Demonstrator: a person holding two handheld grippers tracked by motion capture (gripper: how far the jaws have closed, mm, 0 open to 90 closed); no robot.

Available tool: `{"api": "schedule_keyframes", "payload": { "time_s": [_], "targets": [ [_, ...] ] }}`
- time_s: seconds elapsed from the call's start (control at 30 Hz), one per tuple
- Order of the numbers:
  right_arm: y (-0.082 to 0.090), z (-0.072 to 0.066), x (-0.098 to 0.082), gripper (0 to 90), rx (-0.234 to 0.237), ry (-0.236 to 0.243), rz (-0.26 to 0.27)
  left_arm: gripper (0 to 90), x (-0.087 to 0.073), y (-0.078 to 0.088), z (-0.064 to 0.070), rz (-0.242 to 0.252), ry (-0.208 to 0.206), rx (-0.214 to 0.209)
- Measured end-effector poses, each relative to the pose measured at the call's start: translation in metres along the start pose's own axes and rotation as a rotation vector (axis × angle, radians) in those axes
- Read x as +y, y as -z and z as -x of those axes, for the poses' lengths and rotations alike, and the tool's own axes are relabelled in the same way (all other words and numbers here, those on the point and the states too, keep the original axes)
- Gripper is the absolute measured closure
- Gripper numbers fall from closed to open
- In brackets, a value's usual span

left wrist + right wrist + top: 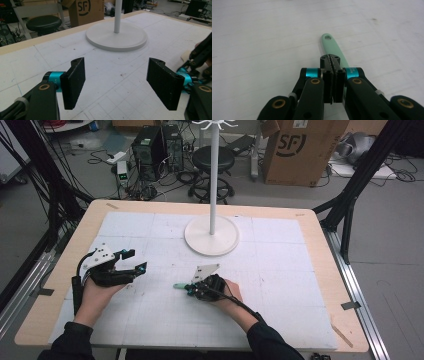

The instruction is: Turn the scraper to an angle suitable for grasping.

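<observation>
A handle (179,286) lies on the table (280,270) near the middle, the stand's base (211,236) beyond it, the left gripper (134,261) to its left.

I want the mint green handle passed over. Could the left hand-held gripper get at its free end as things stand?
Probably yes. The left hand-held gripper stands open with bare mat between it and the mint green handle, whose free end sticks out of the shut right hand-held gripper.

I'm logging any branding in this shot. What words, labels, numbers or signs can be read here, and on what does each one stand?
"SF": black logo on the cardboard box on the floor behind the table, also legible in the left gripper view.
Small print on the teal collar of the right tongs: too blurred to read.
Nothing readable on the mint-green handle, white stand base or gridded mat.
</observation>
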State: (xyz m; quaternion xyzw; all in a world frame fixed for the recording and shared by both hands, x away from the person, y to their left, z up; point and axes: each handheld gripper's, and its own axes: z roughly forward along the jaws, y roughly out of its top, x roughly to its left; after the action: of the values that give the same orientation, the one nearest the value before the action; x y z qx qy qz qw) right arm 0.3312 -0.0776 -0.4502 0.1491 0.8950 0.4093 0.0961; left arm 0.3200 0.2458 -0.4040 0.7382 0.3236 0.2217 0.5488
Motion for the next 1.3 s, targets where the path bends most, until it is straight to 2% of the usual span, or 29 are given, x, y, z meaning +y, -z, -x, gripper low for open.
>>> {"api": "schedule_keyframes", "payload": {
  "time_s": [0.07, 0.13, 0.23, 0.3, 0.4, 0.53, 0.63, 0.77, 0.9, 1.0, 1.1, 1.27, 1.3],
  "targets": [
    [-0.001, 0.004, 0.001, 89.8, -0.026, -0.034, -0.001, 31.9, 0.000, 0.000, 0.000, -0.001, -0.001, -0.001],
    [-0.003, 0.008, 0.002, 89.8, -0.052, -0.042, 0.001, 31.9, 0.000, 0.000, 0.001, -0.004, -0.003, 0.001],
    [-0.003, 0.010, 0.003, 89.6, -0.058, -0.064, 0.005, 31.9, 0.000, -0.001, 0.001, -0.005, -0.002, 0.000],
    [0.002, 0.011, 0.003, 84.3, -0.052, -0.085, 0.024, 31.9, 0.000, 0.000, 0.000, -0.003, -0.001, 0.001],
    [0.023, 0.017, 0.008, 78.1, -0.039, -0.118, 0.117, 31.8, 0.000, 0.001, -0.001, 0.001, 0.008, 0.006],
    [0.063, 0.030, 0.006, 63.2, -0.067, -0.151, 0.212, 31.7, -0.002, 0.005, -0.004, -0.005, 0.006, 0.028],
    [0.094, 0.039, -0.005, 51.5, -0.104, -0.167, 0.268, 31.3, -0.004, 0.010, -0.009, -0.003, 0.012, 0.049],
    [0.130, 0.052, -0.026, 44.3, -0.153, -0.196, 0.301, 30.9, -0.007, 0.022, -0.019, 0.011, 0.013, 0.094],
    [0.156, 0.066, -0.051, 36.2, -0.194, -0.259, 0.348, 30.7, -0.012, 0.032, -0.028, 0.019, 0.025, 0.132],
    [0.168, 0.077, -0.069, 32.7, -0.240, -0.305, 0.382, 30.1, -0.018, 0.036, -0.034, 0.015, 0.038, 0.155],
    [0.175, 0.087, -0.081, 26.0, -0.257, -0.350, 0.404, 29.9, -0.020, 0.038, -0.038, 0.008, 0.043, 0.171],
    [0.179, 0.094, -0.090, 23.5, -0.259, -0.351, 0.393, 28.3, -0.020, 0.039, -0.040, 0.020, 0.055, 0.180],
    [0.180, 0.095, -0.092, 23.4, -0.246, -0.357, 0.392, 28.2, -0.020, 0.039, -0.040, 0.021, 0.056, 0.178]
  ]
}}
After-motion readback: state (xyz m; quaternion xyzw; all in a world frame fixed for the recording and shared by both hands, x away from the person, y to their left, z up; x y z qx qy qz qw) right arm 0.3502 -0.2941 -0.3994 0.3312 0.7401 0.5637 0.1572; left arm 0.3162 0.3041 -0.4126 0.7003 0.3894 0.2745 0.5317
